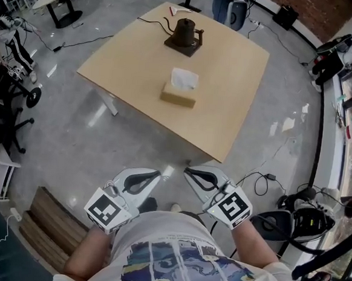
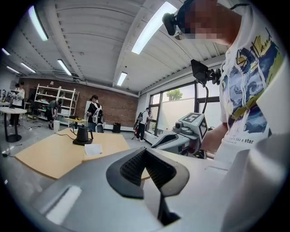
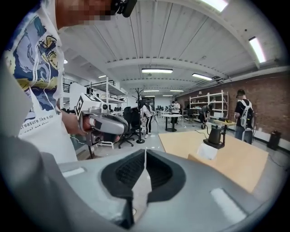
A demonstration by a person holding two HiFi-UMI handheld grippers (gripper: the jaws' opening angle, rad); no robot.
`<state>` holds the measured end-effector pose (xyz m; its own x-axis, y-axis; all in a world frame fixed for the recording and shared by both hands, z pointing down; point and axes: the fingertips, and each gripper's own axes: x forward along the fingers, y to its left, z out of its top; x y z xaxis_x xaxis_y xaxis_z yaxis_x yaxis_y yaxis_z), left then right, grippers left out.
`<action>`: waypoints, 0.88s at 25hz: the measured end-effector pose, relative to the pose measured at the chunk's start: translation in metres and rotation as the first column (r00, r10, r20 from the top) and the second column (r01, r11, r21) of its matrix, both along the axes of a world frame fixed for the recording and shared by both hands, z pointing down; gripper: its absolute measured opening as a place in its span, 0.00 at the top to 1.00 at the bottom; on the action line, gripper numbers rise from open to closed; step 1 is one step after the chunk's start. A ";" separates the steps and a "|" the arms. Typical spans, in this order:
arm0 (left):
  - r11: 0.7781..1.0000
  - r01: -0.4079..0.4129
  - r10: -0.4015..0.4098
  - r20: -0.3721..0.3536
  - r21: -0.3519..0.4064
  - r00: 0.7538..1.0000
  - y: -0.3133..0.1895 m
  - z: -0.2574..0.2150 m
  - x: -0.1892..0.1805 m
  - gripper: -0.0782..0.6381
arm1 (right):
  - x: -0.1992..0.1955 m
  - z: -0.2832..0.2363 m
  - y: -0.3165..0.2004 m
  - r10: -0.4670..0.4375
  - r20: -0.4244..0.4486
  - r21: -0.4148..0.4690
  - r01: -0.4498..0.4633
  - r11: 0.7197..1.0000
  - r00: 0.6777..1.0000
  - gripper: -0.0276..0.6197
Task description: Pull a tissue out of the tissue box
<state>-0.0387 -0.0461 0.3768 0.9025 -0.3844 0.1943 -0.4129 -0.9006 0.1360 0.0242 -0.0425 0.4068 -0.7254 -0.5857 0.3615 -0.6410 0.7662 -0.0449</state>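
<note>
A tan tissue box point(image 1: 179, 95) with a white tissue point(image 1: 184, 78) sticking out of its top stands in the middle of the light wooden table point(image 1: 229, 80). Both grippers hang low in front of the person's body, well short of the table's near edge and apart from the box. My left gripper point(image 1: 160, 174) is shut and holds nothing; its pads meet at the tip point(image 2: 146, 150). My right gripper point(image 1: 187, 169) is also shut and empty point(image 3: 145, 152). The tissue point(image 2: 93, 149) point(image 3: 207, 151) shows far ahead in both gripper views.
A black kettle point(image 1: 184, 33) on a dark base stands behind the box, with a cable running off to the left. A black office chair point(image 1: 2, 111) is at the left, wooden slats point(image 1: 48, 224) at lower left, and cables and dark gear point(image 1: 303, 219) lie on the floor at right.
</note>
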 end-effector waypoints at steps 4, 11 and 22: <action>0.998 -0.050 0.050 0.005 0.026 0.999 -0.028 -0.009 -0.020 0.89 | -0.017 -0.005 -0.025 0.056 0.005 -0.003 -0.056 0.998 0.998 0.94; 0.994 -0.112 0.112 -0.010 0.012 0.994 -0.057 0.003 -0.048 0.89 | -0.037 0.007 -0.060 0.126 -0.031 0.008 -0.126 0.992 0.992 0.86; 0.997 -0.080 0.080 -0.014 0.006 0.997 -0.105 0.004 -0.039 0.88 | 0.006 0.017 -0.138 0.149 -0.099 0.032 -0.147 0.989 0.984 0.82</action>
